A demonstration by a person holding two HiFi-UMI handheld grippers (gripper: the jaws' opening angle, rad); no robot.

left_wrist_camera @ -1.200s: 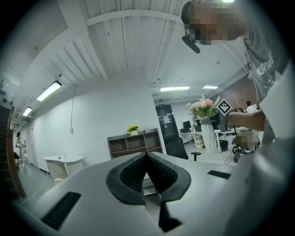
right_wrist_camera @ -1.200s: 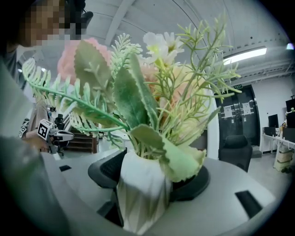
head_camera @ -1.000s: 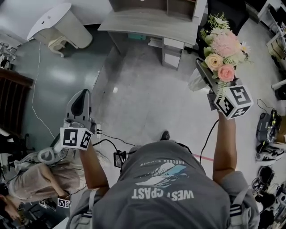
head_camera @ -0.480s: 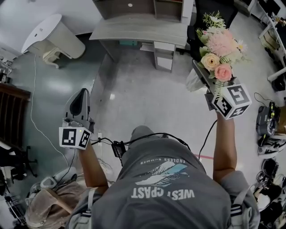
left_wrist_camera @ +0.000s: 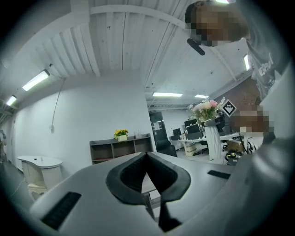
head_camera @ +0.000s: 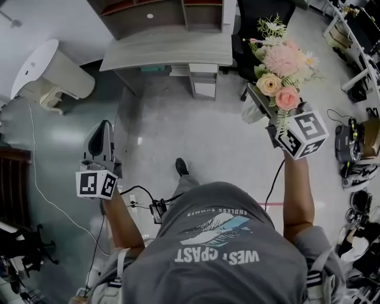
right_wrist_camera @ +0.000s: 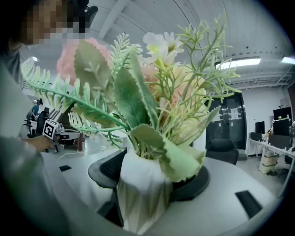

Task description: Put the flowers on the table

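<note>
Right gripper [head_camera: 265, 108] is clamped across the white faceted vase [right_wrist_camera: 138, 193] of the flowers [head_camera: 279, 62], which are carried upright above the floor, to the right of the grey bench [head_camera: 172, 52] and nearer than it. Left gripper [left_wrist_camera: 146, 171] is held out at the left, its jaws pressed together with nothing between them.

The load is judged light but top-heavy. The soft leaves and blooms spread well beyond the vase, so hold is best kept on the rigid vase body, never on the stems. The vase looks smooth and possibly brittle, so slip through the pads and a hard set-down are to be guarded against.

Bare bench top is seen along the near edge. A shelf unit [head_camera: 160, 12] stands at the far side, and a black chair [head_camera: 261, 18] is placed just beside the right end. Approach over the near edge is judged to offer the most room, with the bouquet kept away from the shelf unit.
</note>
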